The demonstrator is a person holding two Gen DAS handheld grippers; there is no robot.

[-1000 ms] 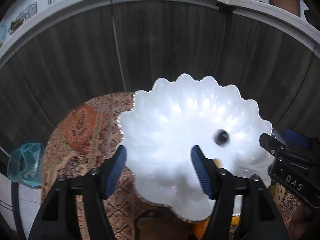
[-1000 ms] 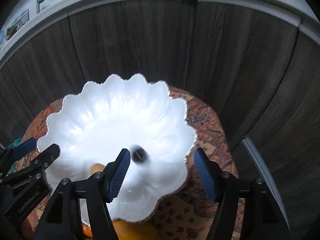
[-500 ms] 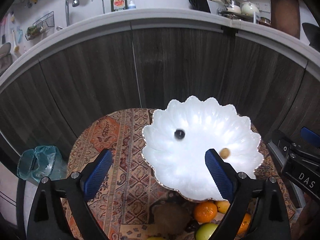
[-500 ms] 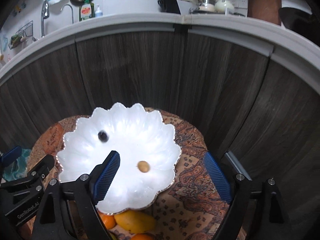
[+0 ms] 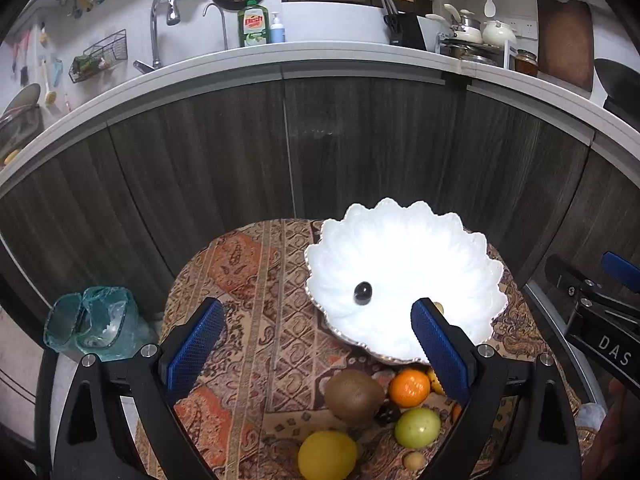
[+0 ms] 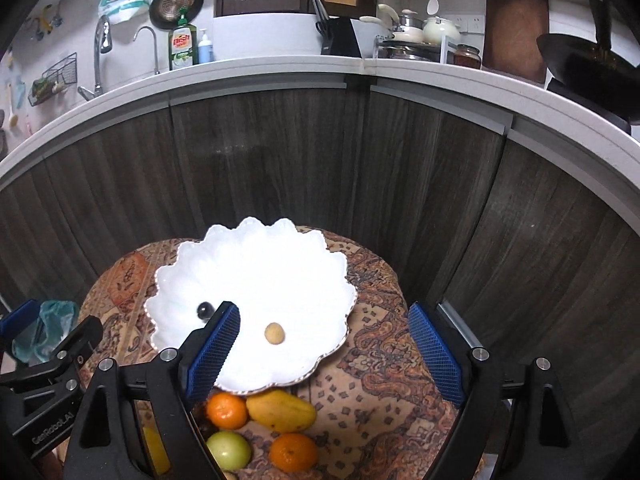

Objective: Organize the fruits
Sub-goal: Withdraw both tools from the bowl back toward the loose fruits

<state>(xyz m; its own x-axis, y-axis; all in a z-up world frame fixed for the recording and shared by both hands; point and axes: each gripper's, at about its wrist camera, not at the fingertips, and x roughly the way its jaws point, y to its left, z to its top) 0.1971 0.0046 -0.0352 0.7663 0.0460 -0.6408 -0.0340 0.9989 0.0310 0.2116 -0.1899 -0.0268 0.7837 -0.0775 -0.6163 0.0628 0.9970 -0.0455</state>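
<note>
A white scalloped bowl [image 5: 400, 248] [image 6: 260, 264] stands on a round table with a patterned cloth [image 5: 248, 280]. A dark grape [image 5: 363, 293] [image 6: 205, 311] and a small tan fruit [image 6: 274, 333] lie in it. In front of the bowl sit a kiwi [image 5: 354, 396], an orange [image 5: 409, 389] [image 6: 227, 411], a green apple [image 5: 417, 427] [image 6: 229, 449], a lemon [image 5: 327, 455], a mango [image 6: 281, 410] and a second orange [image 6: 293, 452]. My left gripper [image 5: 316, 346] is open and empty above the near left of the bowl. My right gripper [image 6: 325, 352] is open and empty above its near right.
A teal bin with a plastic liner [image 5: 92, 324] stands on the floor left of the table. Dark wood cabinet doors [image 5: 320, 152] rise close behind the table under a white counter with a sink. Each gripper shows at the edge of the other's view.
Both grippers have drawn back and up from the bowl and their jaws have widened. The grape and the tan fruit have settled in the bowl. The fruits in front came into view.
</note>
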